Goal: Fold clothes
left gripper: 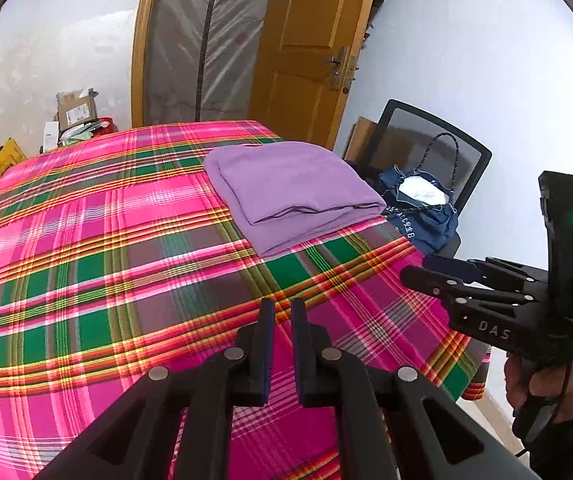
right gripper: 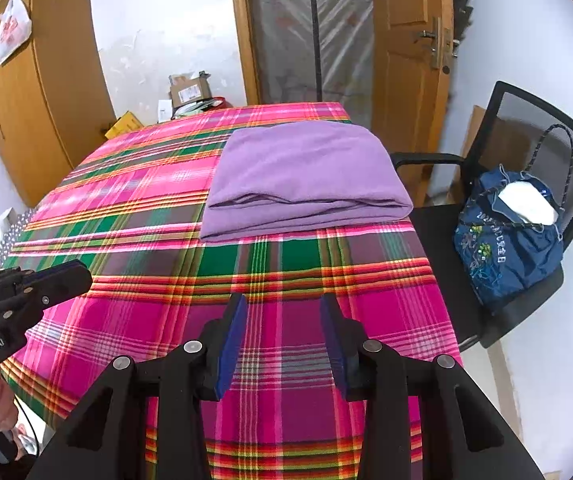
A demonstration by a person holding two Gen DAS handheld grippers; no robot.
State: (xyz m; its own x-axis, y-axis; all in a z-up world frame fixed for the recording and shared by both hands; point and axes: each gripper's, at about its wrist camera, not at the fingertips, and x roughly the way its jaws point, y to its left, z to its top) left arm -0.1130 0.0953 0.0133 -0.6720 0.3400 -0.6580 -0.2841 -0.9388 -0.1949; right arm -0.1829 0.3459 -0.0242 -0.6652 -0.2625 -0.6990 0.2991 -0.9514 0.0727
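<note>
1. Here, I see a table covered with a plaid cloth (right gripper: 134,216) in pink, green and orange; it fills most of both wrist views.
2. Behind the table there is a white wall, a wooden door (right gripper: 410,60) standing open, and a doorway closed by a clear plastic curtain (right gripper: 306,32). A wooden wardrobe (right gripper: 42,80) stands at the left, and some cardboard boxes (right gripper: 188,90) lie at the far edge of the table.
3. To the right of the table is a black mesh chair (right gripper: 526,128) with a blue bag (right gripper: 506,240) on its seat.
4. The purple garment (right gripper: 302,176) is already folded into a flat rectangle. It lies on the far right part of the table, near the edge beside the chair. Its long axis runs away from me toward the door, and the thick folded edge faces my grippers.
5. My left gripper (left gripper: 282,304) hangs over the near part of the cloth; its jaws are slightly apart with a narrow gap and nothing is between them.
6. My right gripper (right gripper: 282,300) has its jaws wide apart and empty, also over the bare cloth, well apart from the garment.
</note>
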